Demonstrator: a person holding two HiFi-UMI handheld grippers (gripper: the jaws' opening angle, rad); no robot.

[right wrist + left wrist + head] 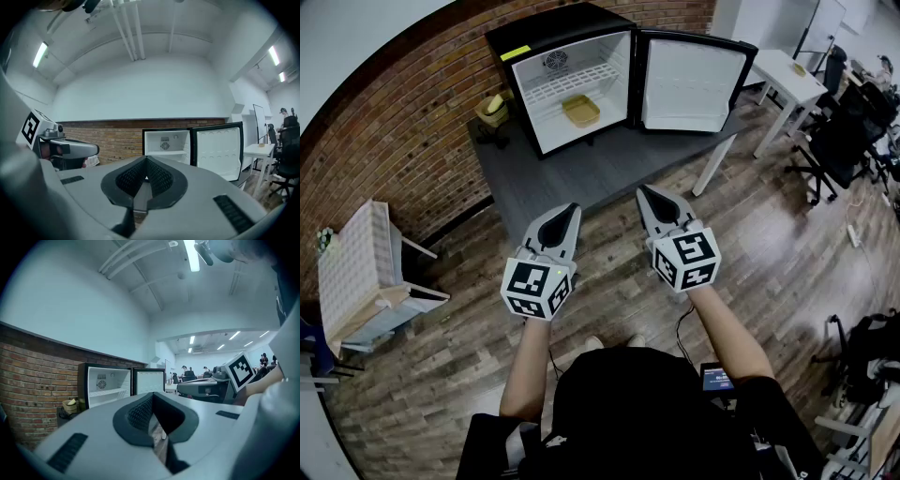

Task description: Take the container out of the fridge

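Yellow shallow plastic container (580, 110) sits in the lower part of the small black fridge (551, 30), below its white wire shelf (572, 82). The white-lined fridge door (691, 84) stands swung wide open to the right. The fridge rests on a dark grey bench (609, 169). Left gripper (571, 207) and right gripper (645, 191) are level, side by side, well apart from the fridge, each with jaws closed on nothing

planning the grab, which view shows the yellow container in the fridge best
The head view: it looks down into the open fridge and shows the yellow container whole on its floor. Both gripper views show only the fridge's upper part; its bottom, and the container, are out of sight there.
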